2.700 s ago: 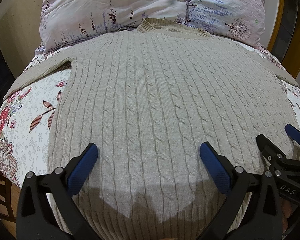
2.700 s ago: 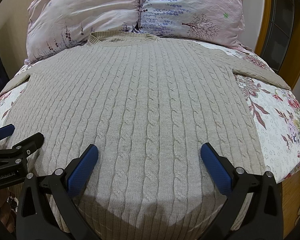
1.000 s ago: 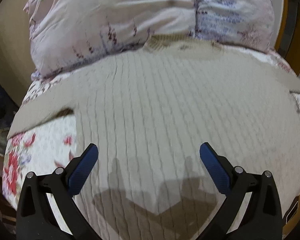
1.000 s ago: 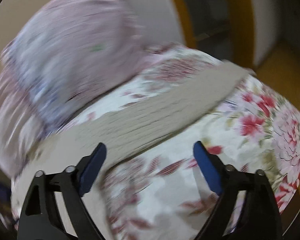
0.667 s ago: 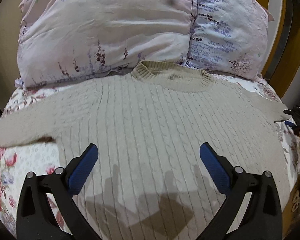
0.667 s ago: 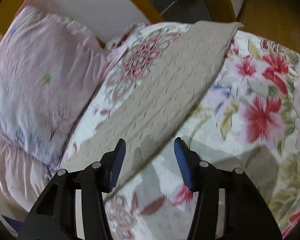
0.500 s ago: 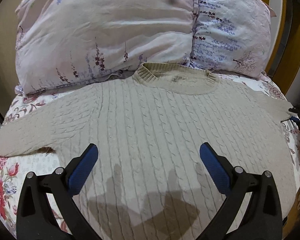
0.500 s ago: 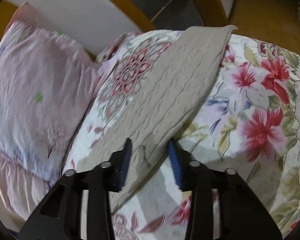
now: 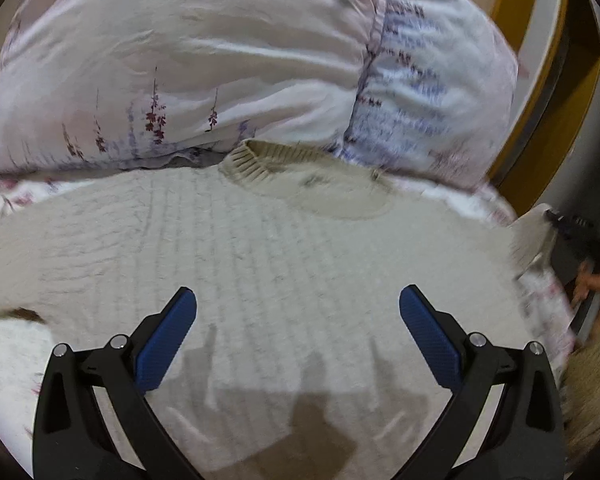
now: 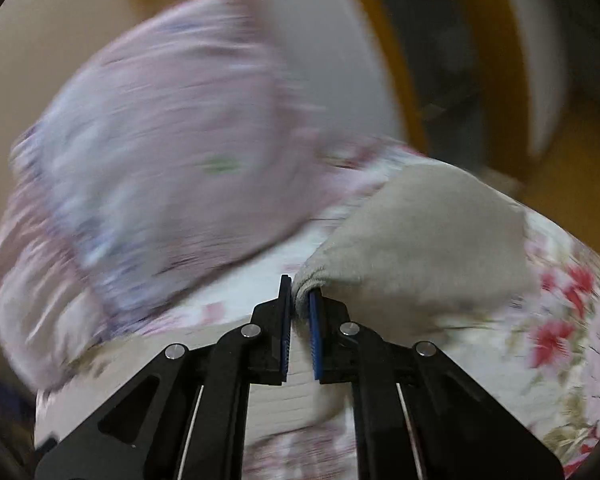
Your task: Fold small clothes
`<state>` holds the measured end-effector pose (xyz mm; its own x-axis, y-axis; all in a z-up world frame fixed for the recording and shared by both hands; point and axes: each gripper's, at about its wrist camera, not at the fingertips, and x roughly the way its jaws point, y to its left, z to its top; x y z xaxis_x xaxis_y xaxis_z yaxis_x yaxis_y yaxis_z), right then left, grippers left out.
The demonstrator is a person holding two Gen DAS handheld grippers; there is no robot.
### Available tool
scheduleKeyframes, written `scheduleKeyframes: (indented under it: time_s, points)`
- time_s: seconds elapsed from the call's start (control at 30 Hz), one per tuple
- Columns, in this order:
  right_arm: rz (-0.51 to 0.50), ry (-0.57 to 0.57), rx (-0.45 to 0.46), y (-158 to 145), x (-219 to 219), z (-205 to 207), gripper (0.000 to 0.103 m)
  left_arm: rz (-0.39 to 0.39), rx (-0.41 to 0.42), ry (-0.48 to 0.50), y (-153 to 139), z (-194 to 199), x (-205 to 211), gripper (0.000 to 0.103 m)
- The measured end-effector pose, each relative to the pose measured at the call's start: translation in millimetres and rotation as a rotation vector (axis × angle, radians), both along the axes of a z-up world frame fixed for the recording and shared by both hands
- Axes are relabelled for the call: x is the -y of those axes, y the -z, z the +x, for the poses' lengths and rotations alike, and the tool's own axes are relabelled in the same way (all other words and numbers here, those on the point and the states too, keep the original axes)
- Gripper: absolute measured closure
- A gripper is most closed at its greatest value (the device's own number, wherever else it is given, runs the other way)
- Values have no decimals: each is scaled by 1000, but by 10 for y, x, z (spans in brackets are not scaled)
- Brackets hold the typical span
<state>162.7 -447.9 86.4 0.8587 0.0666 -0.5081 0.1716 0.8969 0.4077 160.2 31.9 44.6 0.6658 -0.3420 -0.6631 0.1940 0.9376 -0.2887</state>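
Beige cable-knit sweater (image 9: 284, 248), one, lies flat on bed (image 10: 572, 320), collar at two pillows (image 9: 188, 60). Left tongs (image 9: 298, 312) spread above it; right tongs (image 10: 299, 308) pinch sleeve (image 10: 420, 240) near bed's right edge.

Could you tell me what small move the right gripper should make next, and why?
Probably carry the sleeve inward across the sweater body. The right gripper is shut on the sleeve's edge, and the fabric bunches at its pads, while the body lies flat on the bed. The left gripper hangs open above the chest, holding nothing.
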Motion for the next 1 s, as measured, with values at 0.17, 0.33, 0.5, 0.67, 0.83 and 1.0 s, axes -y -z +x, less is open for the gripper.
scheduleKeyframes:
  time_s: [0.17, 0.33, 0.5, 0.67, 0.83, 1.0]
  points:
    - [-13, -331, -25, 71, -1026, 33, 95, -20, 4, 10, -19, 29, 57, 2]
    - [-13, -470, -213, 620, -1625, 139, 95, -64, 2, 31, -26, 52, 112, 2]
    - [107, -434, -261, 747, -1513, 159, 90, -92, -32, 45, 24, 114, 141, 2]
    - [265, -326, -247, 769, -1197, 119, 58, -190, -95, 40, 124, 190, 105, 2]
    - [324, -159, -243, 795, -912, 147, 68, -266, -132, 51, 159, 205, 51, 7]
    - [121, -123, -175, 533, -1162, 199, 94, -354, -161, 51, 180, 222, -34, 18]
